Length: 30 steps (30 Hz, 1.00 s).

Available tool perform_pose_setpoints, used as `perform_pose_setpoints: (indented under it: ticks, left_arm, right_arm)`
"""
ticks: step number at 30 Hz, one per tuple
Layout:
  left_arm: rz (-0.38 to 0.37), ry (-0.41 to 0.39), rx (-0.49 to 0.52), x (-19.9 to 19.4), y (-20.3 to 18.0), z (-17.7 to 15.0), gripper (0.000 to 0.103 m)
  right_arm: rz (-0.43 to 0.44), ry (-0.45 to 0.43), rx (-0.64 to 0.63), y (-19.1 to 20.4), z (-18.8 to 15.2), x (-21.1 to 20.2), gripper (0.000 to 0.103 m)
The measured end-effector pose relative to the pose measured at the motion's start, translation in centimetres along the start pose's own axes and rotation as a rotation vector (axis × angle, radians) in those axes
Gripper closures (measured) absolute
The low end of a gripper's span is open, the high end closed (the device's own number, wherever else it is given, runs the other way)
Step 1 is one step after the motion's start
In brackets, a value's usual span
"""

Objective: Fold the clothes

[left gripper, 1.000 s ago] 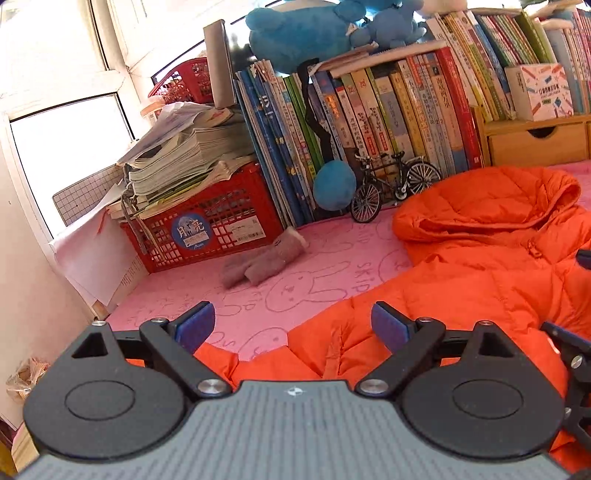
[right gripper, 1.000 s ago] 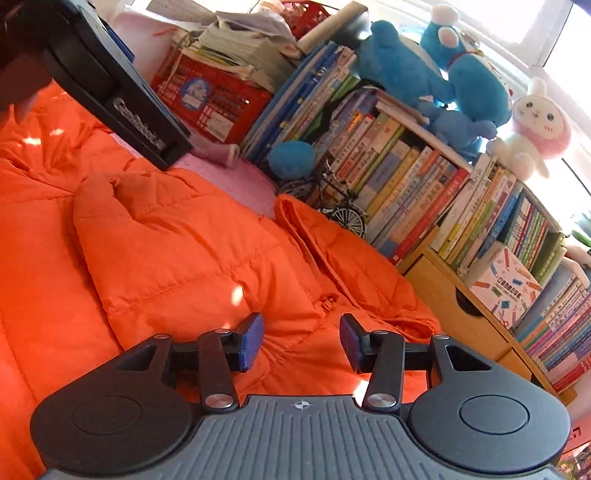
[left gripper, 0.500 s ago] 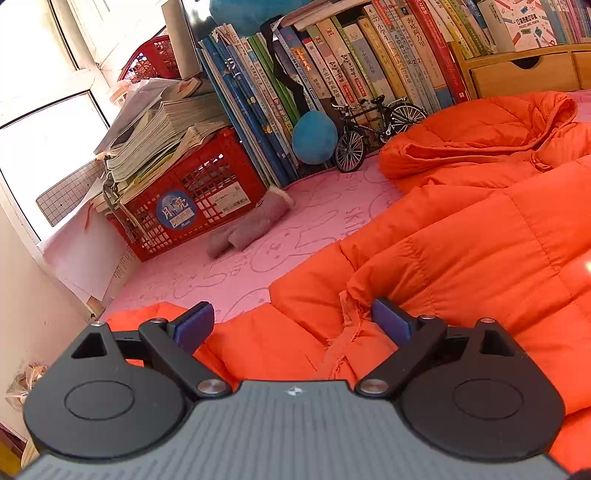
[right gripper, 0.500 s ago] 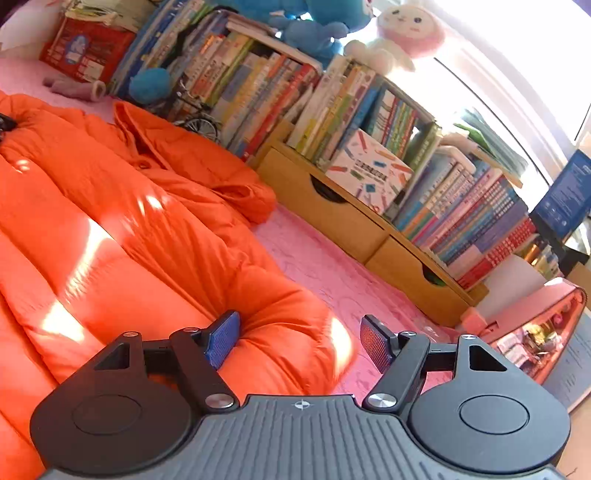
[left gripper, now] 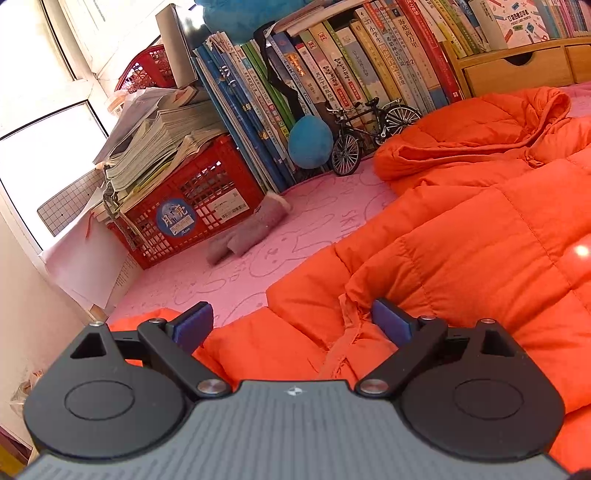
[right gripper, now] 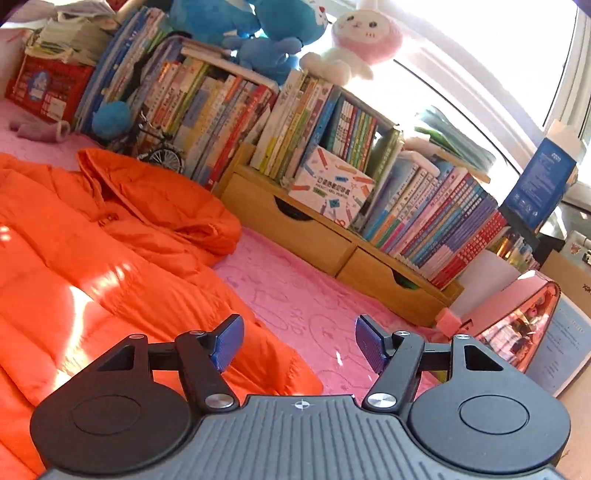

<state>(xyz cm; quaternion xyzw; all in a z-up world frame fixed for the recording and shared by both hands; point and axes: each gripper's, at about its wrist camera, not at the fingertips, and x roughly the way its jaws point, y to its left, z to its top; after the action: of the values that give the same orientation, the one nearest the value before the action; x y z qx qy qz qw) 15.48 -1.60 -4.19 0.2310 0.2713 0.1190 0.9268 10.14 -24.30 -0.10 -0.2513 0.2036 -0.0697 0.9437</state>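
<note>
- Left gripper (left gripper: 291,323): black two-finger tool with blue pads, jaws spread wide; folds of the orange quilted puffer jacket with hood (left gripper: 480,240) lie between and below the pads, which do not press on them.
- Right gripper (right gripper: 299,345): the same make, jaws apart and closing; nothing pinched; its left pad hangs over the jacket's edge, its right pad over bare cover.
- Jacket: spread across the pink bed cover printed with rabbit outlines (right gripper: 295,288), hood towards the back edge, near the books.
- Back edge of the cover: a row of upright books (left gripper: 351,74), a small black model bicycle (left gripper: 373,129), a blue plush ball (left gripper: 310,142) and a wooden two-drawer shelf unit (right gripper: 314,229).
- Back left corner: a red plastic crate (left gripper: 192,210) stacked with papers; a rolled mauve cloth (left gripper: 247,232) just in front.
- Above the books: blue plush toys (right gripper: 258,29) and a pink-and-white plush rabbit (right gripper: 354,40); bright windows behind.
</note>
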Motion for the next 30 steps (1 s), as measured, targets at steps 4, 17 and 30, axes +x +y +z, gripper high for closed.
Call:
perform_pose_setpoints:
  ticks: [4,17,30]
  left_arm:
    - [-0.011,0.007,-0.018,0.1,0.3,0.0,0.008]
    - [-0.029,0.013,-0.040,0.2,0.5,0.1,0.007]
    - [-0.121,-0.047,-0.145,-3.7,7.2,-0.9,0.007]
  right_arm:
    - [0.122,-0.086,-0.057,5.2,4.3,0.2,0.033]
    - [0.028,0.089,-0.024,3.9,-0.9,4.0,0.005]
    - [0.025,-0.027,0.035,5.1,0.4,0.2,0.003]
